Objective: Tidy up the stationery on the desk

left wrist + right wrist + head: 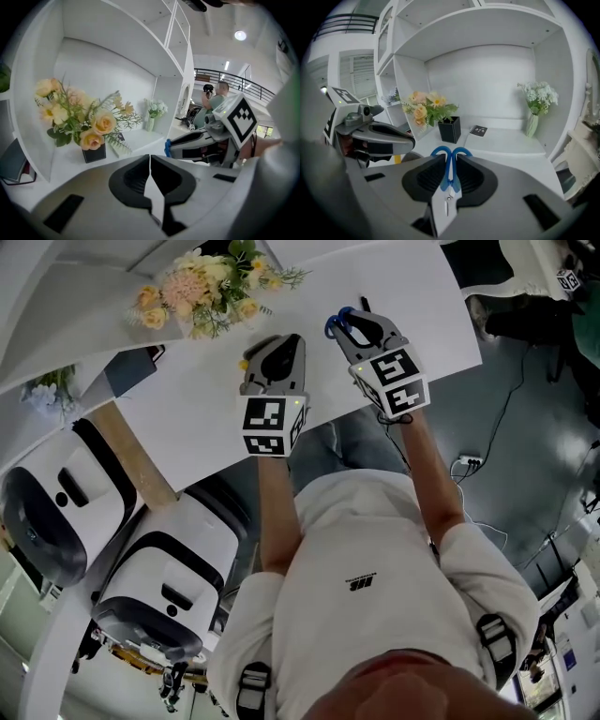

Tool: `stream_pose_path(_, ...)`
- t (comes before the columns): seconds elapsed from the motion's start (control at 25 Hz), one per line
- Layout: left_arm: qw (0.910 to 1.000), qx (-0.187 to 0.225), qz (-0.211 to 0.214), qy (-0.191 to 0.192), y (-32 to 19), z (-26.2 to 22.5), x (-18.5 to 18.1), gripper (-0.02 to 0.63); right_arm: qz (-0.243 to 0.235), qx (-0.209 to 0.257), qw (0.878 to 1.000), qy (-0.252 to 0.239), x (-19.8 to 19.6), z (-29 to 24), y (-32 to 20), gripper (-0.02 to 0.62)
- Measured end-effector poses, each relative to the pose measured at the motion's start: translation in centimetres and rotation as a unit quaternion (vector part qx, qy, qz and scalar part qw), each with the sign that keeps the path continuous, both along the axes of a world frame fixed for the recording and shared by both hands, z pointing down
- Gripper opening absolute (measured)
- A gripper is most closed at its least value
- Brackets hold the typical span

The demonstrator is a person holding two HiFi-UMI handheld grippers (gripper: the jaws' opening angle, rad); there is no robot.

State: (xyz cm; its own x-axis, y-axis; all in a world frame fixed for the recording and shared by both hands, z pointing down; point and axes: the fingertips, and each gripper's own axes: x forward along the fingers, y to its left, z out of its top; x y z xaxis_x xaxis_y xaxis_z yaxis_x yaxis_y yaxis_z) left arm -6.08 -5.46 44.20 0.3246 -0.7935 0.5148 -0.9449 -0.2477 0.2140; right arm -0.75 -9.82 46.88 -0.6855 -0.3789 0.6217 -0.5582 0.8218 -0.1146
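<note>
The blue-handled scissors [440,151] sit clamped between the jaws of the right gripper [450,163], over the white desk [511,140]. Just beside it, the left gripper [150,164] has its jaws pressed together, empty. Potted flowers [427,110] stand beyond.

Both bare forearms reach forward from the torso, the left arm [272,512] and the right arm [437,474] nearly parallel. The left gripper [275,345] and right gripper [359,326] sit side by side, close but apart, marker cubes facing up. The left jaws are pressed together with nothing between them; the right jaws clamp blue-handled scissors [449,172], handles pointing ahead.
</note>
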Motion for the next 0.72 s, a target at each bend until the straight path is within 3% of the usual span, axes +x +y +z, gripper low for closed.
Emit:
stream_pose_path(0.4,0.9985,0.020,-0.051,-0.005,3.6,-2.1,-4.5,0.000,-0.052,0.012,0.998,-0.037,-4.9,-4.0,3.6,0.058)
stream_pose_path(0.72,0.9964,0.023,-0.082,-0.008,5.5,-2.4,-6.9,0.000,-0.083,-0.004,0.994,-0.066,-8.1,-4.6,5.8,0.057)
